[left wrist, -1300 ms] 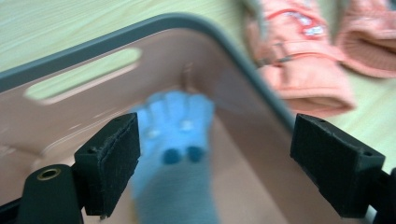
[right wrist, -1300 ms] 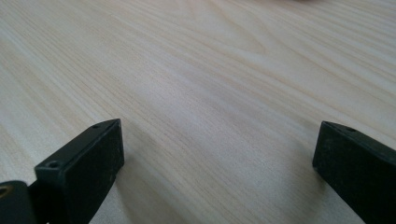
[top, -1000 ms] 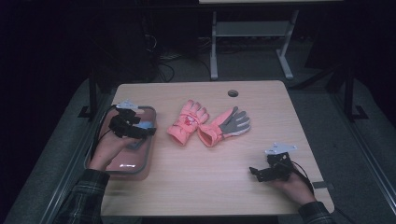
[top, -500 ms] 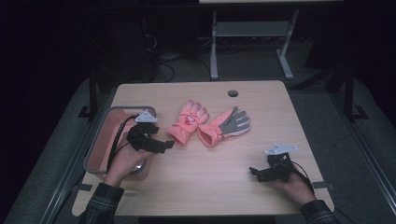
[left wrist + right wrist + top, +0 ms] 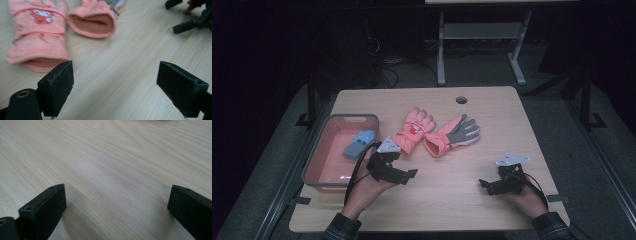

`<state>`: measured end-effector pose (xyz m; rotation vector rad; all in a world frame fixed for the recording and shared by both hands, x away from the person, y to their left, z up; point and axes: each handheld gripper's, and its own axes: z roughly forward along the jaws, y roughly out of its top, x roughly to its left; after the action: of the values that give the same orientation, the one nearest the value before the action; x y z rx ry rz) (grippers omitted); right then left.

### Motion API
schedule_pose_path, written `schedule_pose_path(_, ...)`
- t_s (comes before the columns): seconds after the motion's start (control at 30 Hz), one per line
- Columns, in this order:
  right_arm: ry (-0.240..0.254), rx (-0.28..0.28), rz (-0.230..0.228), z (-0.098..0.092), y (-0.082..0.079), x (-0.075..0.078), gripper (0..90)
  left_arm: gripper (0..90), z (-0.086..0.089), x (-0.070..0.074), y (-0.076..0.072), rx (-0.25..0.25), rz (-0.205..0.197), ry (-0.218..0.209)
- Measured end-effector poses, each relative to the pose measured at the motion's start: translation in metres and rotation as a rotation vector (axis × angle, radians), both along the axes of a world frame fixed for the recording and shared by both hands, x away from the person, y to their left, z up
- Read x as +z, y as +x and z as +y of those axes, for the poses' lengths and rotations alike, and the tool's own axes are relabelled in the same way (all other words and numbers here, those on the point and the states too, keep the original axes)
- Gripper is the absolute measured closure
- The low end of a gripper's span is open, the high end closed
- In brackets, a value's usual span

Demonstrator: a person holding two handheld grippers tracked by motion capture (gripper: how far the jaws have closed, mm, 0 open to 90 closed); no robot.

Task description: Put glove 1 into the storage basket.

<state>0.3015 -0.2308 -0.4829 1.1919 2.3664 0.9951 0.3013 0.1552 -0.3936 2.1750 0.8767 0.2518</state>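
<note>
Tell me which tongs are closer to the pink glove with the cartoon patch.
Left. The left tongs sit open just below the cartoon glove, near its cuff. The right tongs rest open at the table's near right corner, well away from it.

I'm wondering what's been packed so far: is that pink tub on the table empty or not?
Not empty. The pink tub holds one small light-blue item lying near its far right side; the rest of its floor is bare. What the item is, I cannot tell.

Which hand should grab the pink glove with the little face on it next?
Probably the left. The left gripper is open and near the cuff of the pink glove. The right gripper, also open, sits farther away over bare table.
</note>
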Motion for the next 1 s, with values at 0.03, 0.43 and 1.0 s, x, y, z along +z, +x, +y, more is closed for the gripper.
schedule_pose_path(0.03, 0.0, 0.0, 0.0, 0.0, 0.0, 0.0, 1.2, 13.5, -0.004, -0.006, -0.004, -0.007, -0.003, 0.009)
schedule_pose_path(0.43, 0.0, 0.0, 0.0, 0.0, 0.0, 0.0, 1.3, 13.6, -0.017, -0.053, -0.013, -0.019, 0.016, 0.043)
schedule_pose_path(1.0, 0.031, -0.011, 0.053, -0.001, 0.008, 0.016, 38.8, 12.9, -0.008, -0.082, -0.014, -0.07, -0.059, 0.08)
